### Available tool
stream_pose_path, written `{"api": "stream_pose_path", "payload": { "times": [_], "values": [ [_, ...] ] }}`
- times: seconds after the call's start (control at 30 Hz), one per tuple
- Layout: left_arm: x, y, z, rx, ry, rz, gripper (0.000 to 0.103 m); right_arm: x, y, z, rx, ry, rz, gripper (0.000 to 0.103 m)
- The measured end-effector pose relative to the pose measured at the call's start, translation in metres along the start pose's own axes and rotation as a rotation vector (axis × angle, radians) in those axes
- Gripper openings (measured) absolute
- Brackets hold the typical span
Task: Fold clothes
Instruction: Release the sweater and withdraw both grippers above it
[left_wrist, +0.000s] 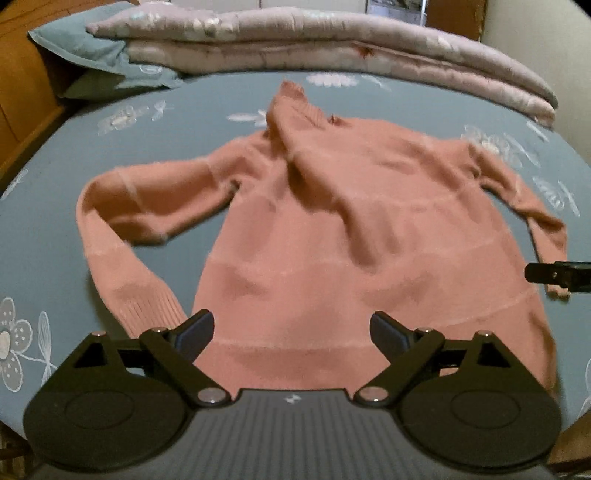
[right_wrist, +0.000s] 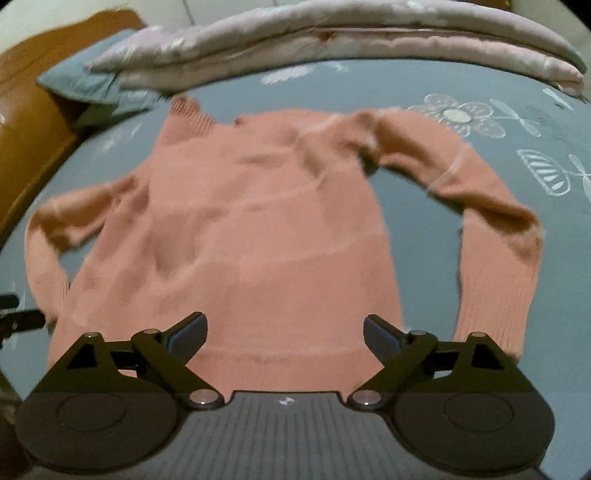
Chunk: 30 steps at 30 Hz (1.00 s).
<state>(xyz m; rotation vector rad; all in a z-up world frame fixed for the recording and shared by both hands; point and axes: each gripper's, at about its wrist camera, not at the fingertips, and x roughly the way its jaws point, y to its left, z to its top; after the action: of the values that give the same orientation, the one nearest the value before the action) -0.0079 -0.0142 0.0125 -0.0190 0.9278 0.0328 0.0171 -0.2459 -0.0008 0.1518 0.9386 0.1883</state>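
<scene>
One bed (left_wrist: 55, 221) fills both views, its blue flowered sheet carrying everything else. One folded quilt (left_wrist: 332, 40) lies along its far edge, with one blue pillow (left_wrist: 85, 48) at the quilt's left end. One pink sweater (left_wrist: 332, 240) lies spread flat in the middle of the bed, collar away from me and hem nearest me. Both sleeves are out to the sides and bent back towards the hem, and one broad crease runs down from the collar. I judge the folding not yet begun: spreading looks done, while sleeves and body are all left to fold. My two grippers hover above the hem; my left gripper (left_wrist: 291, 332) and my right gripper (right_wrist: 285, 332) both stand wide apart, gripping nothing.
</scene>
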Motion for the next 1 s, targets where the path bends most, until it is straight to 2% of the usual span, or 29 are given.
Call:
{"api": "stream_pose_path", "payload": {
  "times": [0.2, 0.3, 0.43, 0.53, 0.67, 1.0],
  "values": [
    [-0.02, 0.01, 0.014, -0.004, -0.062, 0.071, 0.091, -0.008, -0.019, 0.024, 0.025, -0.045, -0.021, 0.096],
    [-0.022, 0.023, 0.016, -0.024, -0.079, 0.084, 0.092, -0.007, -0.025, 0.029, 0.044, -0.051, -0.034, 0.096],
    [-0.008, 0.039, 0.013, -0.032, -0.069, 0.082, 0.092, -0.005, -0.022, 0.027, 0.063, -0.044, -0.092, 0.096],
    [0.005, 0.047, 0.013, -0.016, -0.074, 0.053, 0.092, -0.014, -0.014, 0.018, 0.055, -0.064, -0.125, 0.096],
    [0.02, 0.056, 0.013, 0.024, -0.079, -0.026, 0.092, -0.02, -0.003, 0.007, 0.067, -0.055, -0.208, 0.096],
    [0.057, 0.063, 0.034, 0.179, -0.101, -0.19, 0.092, -0.063, 0.032, -0.029, 0.19, -0.154, -0.408, 0.096]
  ]
}}
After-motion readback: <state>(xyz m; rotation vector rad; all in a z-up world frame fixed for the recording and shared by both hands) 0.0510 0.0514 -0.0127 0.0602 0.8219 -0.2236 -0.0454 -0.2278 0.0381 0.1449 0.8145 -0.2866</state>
